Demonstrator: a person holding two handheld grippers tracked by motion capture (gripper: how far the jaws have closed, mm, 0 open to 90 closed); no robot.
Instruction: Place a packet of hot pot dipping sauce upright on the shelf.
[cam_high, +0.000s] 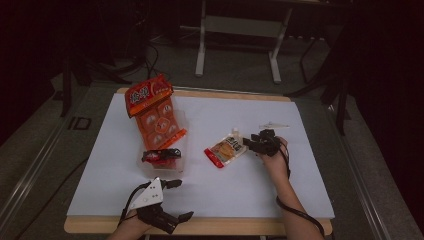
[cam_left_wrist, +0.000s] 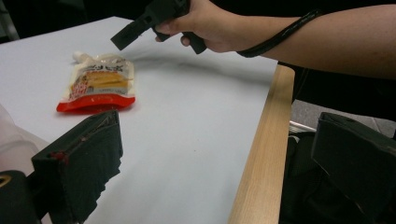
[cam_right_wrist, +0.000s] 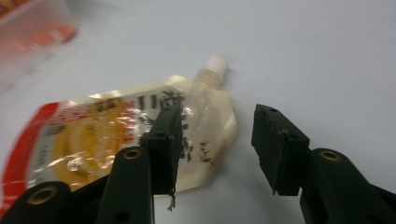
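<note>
The spouted pouch (cam_right_wrist: 126, 140) lay flat on the white table cover (cam_high: 260, 185), its capped spout pointing away from the person and its red-banded bottom toward the clear plastic tray (cam_high: 165, 162). The tray sat just beyond that red end, well apart from the pouch, with the orange snack packet (cam_high: 152, 107) leaning out of it.

The right gripper (cam_right_wrist: 217, 140) stood over the spout-side corner of the pouch, jaws part open. One jaw lay over the printed face and the other stood off the pouch edge above bare cover. No pad pressed on the pouch, so nothing was gripped.

Recommended procedure for the pick-up, as judged from this position:
1. Both jaws were to straddle the pouch edge near the shoulder below the spout, where the film looked stiffest.
2. The lower jaw needed to slide under the edge; pinching from above risked pushing the soft pouch flat.
3. Closure was to be gentle, since the pouch appeared filled.

The left gripper (cam_left_wrist: 210, 154) stood nearer the person than the tray, jaws wide apart and empty.
</note>
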